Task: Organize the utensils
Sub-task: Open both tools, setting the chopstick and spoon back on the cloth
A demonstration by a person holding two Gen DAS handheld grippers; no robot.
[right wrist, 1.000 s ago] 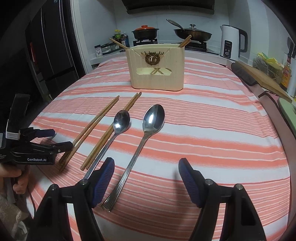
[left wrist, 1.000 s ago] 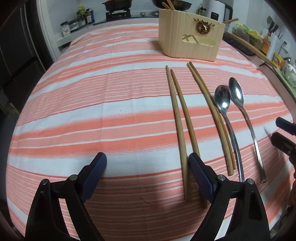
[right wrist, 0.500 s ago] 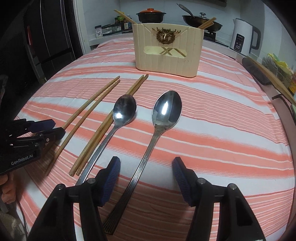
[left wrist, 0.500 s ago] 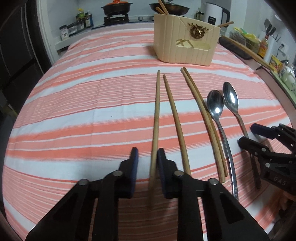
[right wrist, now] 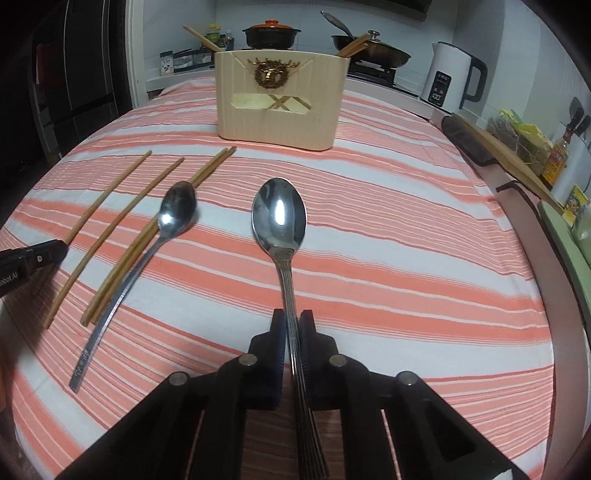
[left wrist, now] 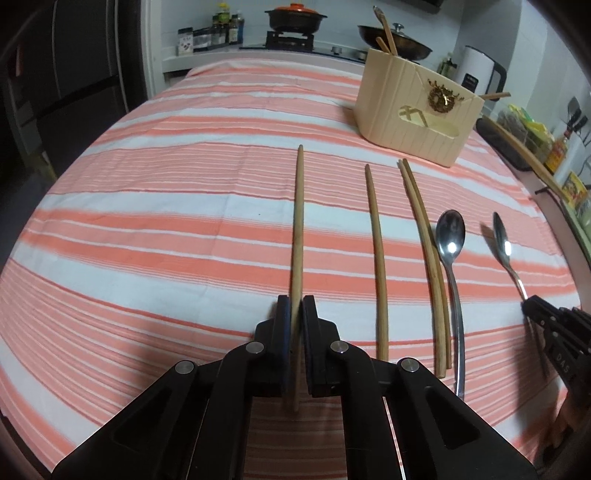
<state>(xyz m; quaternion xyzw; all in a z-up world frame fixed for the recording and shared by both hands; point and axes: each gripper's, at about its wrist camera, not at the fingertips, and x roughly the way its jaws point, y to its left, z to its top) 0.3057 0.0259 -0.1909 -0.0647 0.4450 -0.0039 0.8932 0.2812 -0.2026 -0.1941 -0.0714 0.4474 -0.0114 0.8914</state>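
Observation:
My left gripper [left wrist: 295,306] is shut on a wooden chopstick [left wrist: 297,221] that points away over the striped cloth. A single chopstick [left wrist: 376,254], a chopstick pair [left wrist: 424,251] and a steel spoon [left wrist: 450,243] lie to its right. My right gripper [right wrist: 292,325] is shut on the handle of a large steel spoon [right wrist: 279,218], held above the cloth. The other spoon [right wrist: 173,218] and chopsticks [right wrist: 122,214] lie to its left. A cream utensil holder [right wrist: 280,99] stands at the far end with chopsticks in it; it also shows in the left wrist view [left wrist: 413,114].
The table carries an orange and white striped cloth [right wrist: 388,240]. A white kettle [right wrist: 447,81], pots on a stove [right wrist: 271,35] and jars stand behind. A wooden board [right wrist: 498,151] and packets line the right edge. A dark fridge [left wrist: 55,74] stands left.
Both grippers went from open to shut. The left closed on the leftmost chopstick and lifted it apart from its neighbour. The right closed on the large spoon's handle and raised it.

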